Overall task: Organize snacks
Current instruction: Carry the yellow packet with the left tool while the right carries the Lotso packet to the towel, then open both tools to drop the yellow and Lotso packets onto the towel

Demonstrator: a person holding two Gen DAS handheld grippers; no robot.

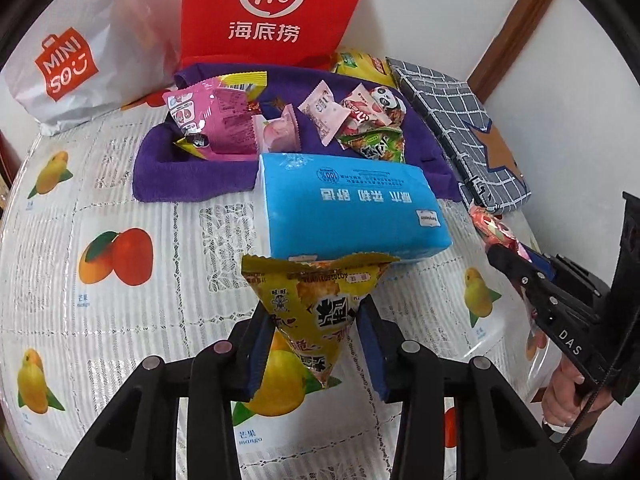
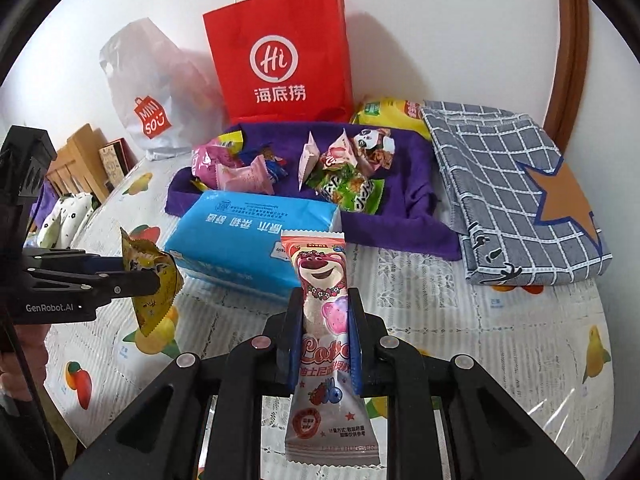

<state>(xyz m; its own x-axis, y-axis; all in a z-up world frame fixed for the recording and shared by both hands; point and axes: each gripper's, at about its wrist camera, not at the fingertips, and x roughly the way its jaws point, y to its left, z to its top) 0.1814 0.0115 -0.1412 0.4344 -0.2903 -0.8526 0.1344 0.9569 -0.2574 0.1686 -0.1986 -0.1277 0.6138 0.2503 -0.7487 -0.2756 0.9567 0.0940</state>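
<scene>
A yellow snack packet [image 1: 316, 312] is pinched by the left gripper [image 1: 316, 344], a pink bear packet [image 2: 324, 320] by the right gripper [image 2: 325, 344], near the blue tissue pack [image 1: 348, 208]. Either slick wrapper could be dropped before the far purple cloth [image 1: 192, 168] is reached.

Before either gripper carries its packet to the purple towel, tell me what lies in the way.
The blue tissue pack lies on the table between both held packets, the yellow snack and the pink bear packet, and the purple towel. Going over or around it looks necessary.
</scene>
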